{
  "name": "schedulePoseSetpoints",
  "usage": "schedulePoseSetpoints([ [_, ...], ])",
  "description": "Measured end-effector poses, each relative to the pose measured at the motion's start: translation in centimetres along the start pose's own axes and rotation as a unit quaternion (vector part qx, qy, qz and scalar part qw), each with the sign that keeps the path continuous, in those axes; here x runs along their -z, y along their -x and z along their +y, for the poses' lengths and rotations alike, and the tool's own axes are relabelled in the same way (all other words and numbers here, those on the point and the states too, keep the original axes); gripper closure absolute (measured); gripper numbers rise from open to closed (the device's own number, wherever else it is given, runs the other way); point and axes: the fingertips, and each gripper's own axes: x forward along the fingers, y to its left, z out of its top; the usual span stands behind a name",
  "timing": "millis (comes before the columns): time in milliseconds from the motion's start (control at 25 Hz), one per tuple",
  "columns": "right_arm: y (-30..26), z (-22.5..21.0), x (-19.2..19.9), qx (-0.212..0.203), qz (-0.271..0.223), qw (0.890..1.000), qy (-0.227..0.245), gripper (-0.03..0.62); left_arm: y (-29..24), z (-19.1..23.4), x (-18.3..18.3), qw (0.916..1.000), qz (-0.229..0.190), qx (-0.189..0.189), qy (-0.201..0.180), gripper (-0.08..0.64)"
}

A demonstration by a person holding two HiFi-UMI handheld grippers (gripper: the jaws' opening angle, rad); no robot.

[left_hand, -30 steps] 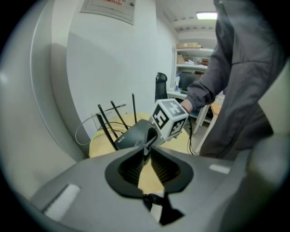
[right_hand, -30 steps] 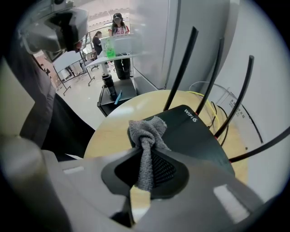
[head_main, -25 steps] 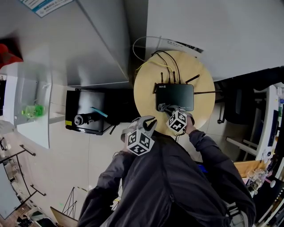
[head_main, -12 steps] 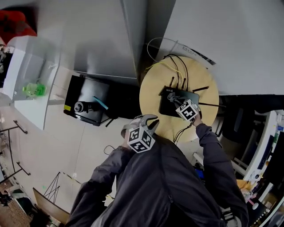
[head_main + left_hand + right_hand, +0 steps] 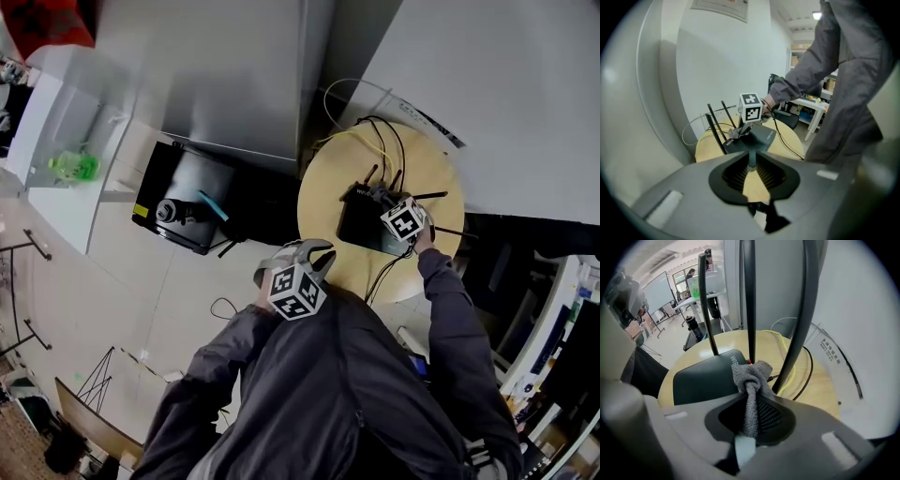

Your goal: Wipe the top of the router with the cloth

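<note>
Wiping looks to be under way. The right gripper point(image 5: 382, 199) is clamped on the grey cloth point(image 5: 749, 380), whose strip runs down between the jaws while its knotted end bulges out in front of them. That bunched end sits at the rear edge of the router point(image 5: 360, 225), right at the foot of the upright antennas point(image 5: 749, 301), and seems to be touching the black top there. Nothing shows which parts of the lid have been covered. The broad stretch of the top toward the person lies bare and evenly dark, with no dust visible either way. As a judgement, the cloth is at the far end of a stroke, and passes over the rest of the lid may yet be needed.

The router lies on the round wooden worktop point(image 5: 328, 202), toward its back edge, with yellow and black cables point(image 5: 790, 366) looping behind it near the wall. The right arm is stretched forward across the near edge of the worktop, with the gripper angled down onto the router's back. The left gripper point(image 5: 302, 253) is tucked close to the person's chest, off the worktop's near-left edge and aimed at the router. Its jaw tips meet with nothing between them, and it takes no part.
</note>
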Motion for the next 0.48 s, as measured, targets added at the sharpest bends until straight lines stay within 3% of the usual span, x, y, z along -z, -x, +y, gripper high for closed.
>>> schedulePoseSetpoints([
  [160, 0.3, 0.7, 0.3, 0.019, 0.0, 1.0, 0.003, 0.555, 0.0, -0.5, -0.2, 0.9998, -0.001, 0.006, -0.017, 0.511],
  [480, 1.6, 5.4, 2.8, 0.013, -0.011, 1.0, -0.016, 0.555, 0.3, -1.4, -0.1, 0.9993, -0.007, 0.024, -0.03, 0.511],
])
